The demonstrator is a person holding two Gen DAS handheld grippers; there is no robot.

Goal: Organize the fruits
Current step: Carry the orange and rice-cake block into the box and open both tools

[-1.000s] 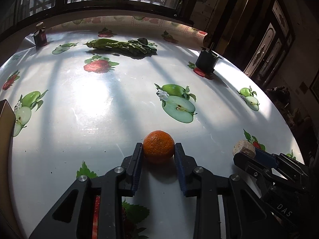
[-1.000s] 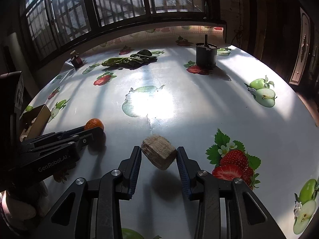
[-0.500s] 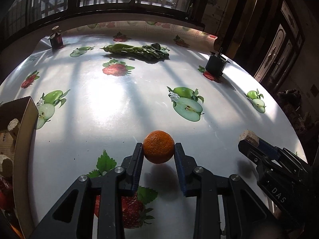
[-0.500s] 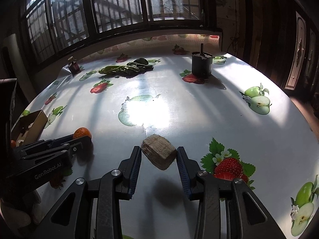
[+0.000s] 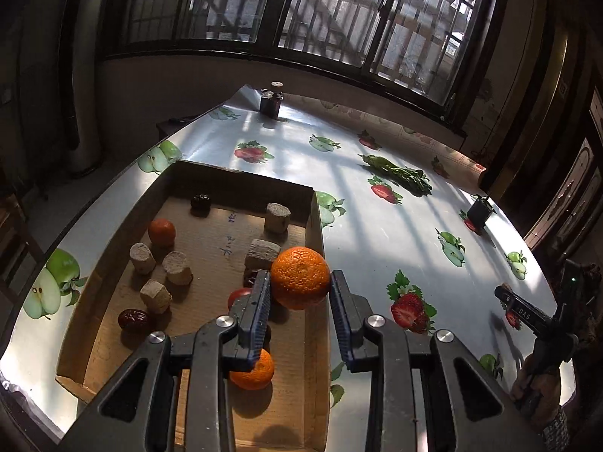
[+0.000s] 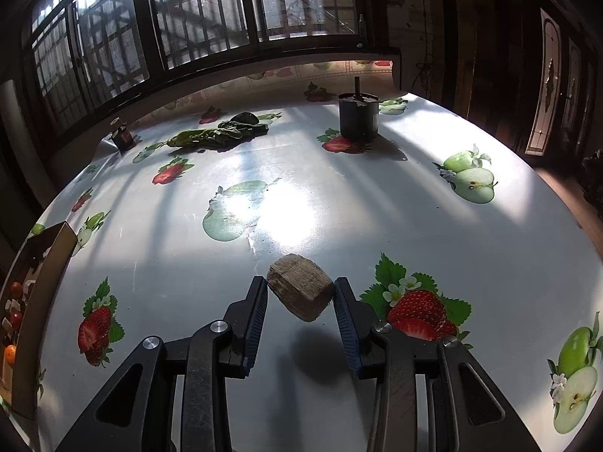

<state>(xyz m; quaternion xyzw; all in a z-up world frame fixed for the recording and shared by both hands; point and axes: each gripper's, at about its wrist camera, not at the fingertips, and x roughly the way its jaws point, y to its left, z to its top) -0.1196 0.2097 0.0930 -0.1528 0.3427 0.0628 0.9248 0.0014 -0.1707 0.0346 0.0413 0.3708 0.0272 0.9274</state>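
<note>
My left gripper (image 5: pixel 300 282) is shut on an orange mandarin (image 5: pixel 300 277), held in the air over the right wall of a shallow cardboard box (image 5: pixel 316 226). Inside the box lie two more mandarins (image 5: pixel 162 231) (image 5: pixel 254 373), several tan cut chunks (image 5: pixel 177 267), dark red dates (image 5: pixel 132 320) and a small red fruit (image 5: pixel 237 297). My right gripper (image 6: pixel 300 293) is shut on a tan-brown chunk (image 6: pixel 300 292), lifted off the fruit-print tablecloth (image 6: pixel 339 207), its shadow below. The right gripper (image 5: pixel 527 314) also shows at the right edge of the left wrist view.
A bunch of green leaves (image 6: pixel 215 135) lies at the back of the table. A dark cylindrical pot (image 6: pixel 358 115) stands at the back right and a small dark jar (image 6: pixel 121 136) at the back left. The box (image 6: pixel 37 301) sits at the left table edge, windows behind.
My left gripper has swung left and risen with the mandarin, from over the bare tablecloth to over the box's right wall. The right gripper has stayed still with its chunk.
</note>
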